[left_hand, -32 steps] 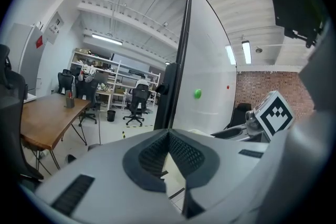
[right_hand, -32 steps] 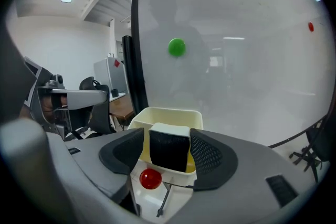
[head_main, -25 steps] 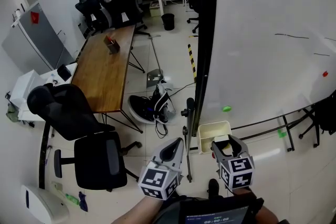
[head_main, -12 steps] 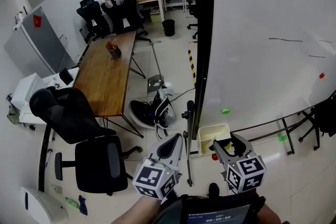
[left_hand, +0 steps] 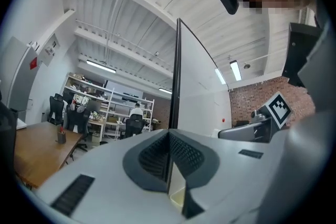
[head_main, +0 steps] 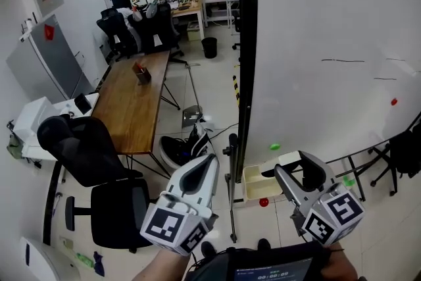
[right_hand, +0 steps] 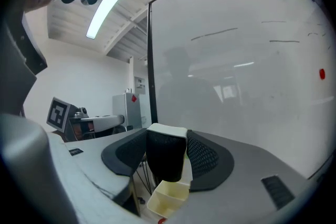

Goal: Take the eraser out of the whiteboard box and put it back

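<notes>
Progress first: as I read it, the taking-out half is done. The eraser is clear of the box and sits clamped between the pads of my right tongs, held up in front of the whiteboard. The box hangs at the bottom corner of the whiteboard, right by its black side frame, and in the right gripper view it shows below the eraser and well apart from it. What I can see of the box's inside looks empty. What is left is the whole return: bring the eraser down over the open top of the box, lower it in and let go.

My left tongs are closed with nothing between them and hang off to the side of the frame, taking no part in this, I think.

On the eraser itself: it looks like a dark block with one pale face. From the right gripper view I judge that it stands on end in the grip, with its long axis roughly upright, the pale face uppermost and a dark side turned back toward the camera. The pads press on its two flanks. The view foreshortens it, so I would not swear to the exact tilt
</notes>
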Demonstrator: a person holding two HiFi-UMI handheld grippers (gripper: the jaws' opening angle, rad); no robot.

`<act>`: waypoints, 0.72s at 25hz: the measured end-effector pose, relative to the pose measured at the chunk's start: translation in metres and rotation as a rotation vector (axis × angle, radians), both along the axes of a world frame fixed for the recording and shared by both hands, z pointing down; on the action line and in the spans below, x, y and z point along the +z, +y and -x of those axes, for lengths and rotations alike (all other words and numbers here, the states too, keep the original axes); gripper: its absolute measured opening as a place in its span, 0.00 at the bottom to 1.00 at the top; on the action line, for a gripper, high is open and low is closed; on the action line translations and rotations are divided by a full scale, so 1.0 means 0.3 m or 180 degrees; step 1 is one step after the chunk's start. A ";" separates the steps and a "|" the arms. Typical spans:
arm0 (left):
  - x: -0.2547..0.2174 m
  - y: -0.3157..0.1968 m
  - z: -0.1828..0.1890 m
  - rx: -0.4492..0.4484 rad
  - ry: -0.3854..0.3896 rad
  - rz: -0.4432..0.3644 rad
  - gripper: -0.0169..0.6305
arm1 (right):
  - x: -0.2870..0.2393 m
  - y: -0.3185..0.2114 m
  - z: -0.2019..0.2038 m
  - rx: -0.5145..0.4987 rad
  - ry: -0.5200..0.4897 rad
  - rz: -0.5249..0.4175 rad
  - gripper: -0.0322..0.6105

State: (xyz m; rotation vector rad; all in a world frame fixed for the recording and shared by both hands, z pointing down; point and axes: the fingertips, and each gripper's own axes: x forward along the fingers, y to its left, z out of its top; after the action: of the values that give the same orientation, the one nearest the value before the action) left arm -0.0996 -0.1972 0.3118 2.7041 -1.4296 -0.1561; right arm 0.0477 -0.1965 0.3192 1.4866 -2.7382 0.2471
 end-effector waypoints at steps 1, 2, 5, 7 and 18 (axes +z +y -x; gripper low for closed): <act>-0.029 0.006 0.000 0.0005 0.0007 -0.0066 0.07 | -0.037 0.002 -0.009 0.0014 -0.0031 -0.0075 0.46; -0.053 0.012 0.001 0.0013 0.0005 -0.0115 0.07 | -0.073 0.005 -0.018 0.0030 -0.0059 -0.0145 0.46; -0.105 0.030 0.001 0.0029 -0.0016 -0.0225 0.07 | -0.157 0.009 -0.047 0.0071 -0.0122 -0.0314 0.46; -0.137 0.037 -0.007 0.0018 -0.0014 -0.0311 0.07 | -0.194 0.013 -0.069 0.0085 -0.0161 -0.0380 0.46; -0.186 0.044 -0.021 0.0016 -0.0079 -0.0394 0.07 | -0.250 0.006 -0.085 0.0075 -0.0181 -0.0480 0.46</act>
State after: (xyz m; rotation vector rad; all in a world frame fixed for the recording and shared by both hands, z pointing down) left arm -0.0932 -0.1839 0.2560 2.8170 -1.4666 -0.2185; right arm 0.0731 -0.1946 0.2441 1.5706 -2.8428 0.0858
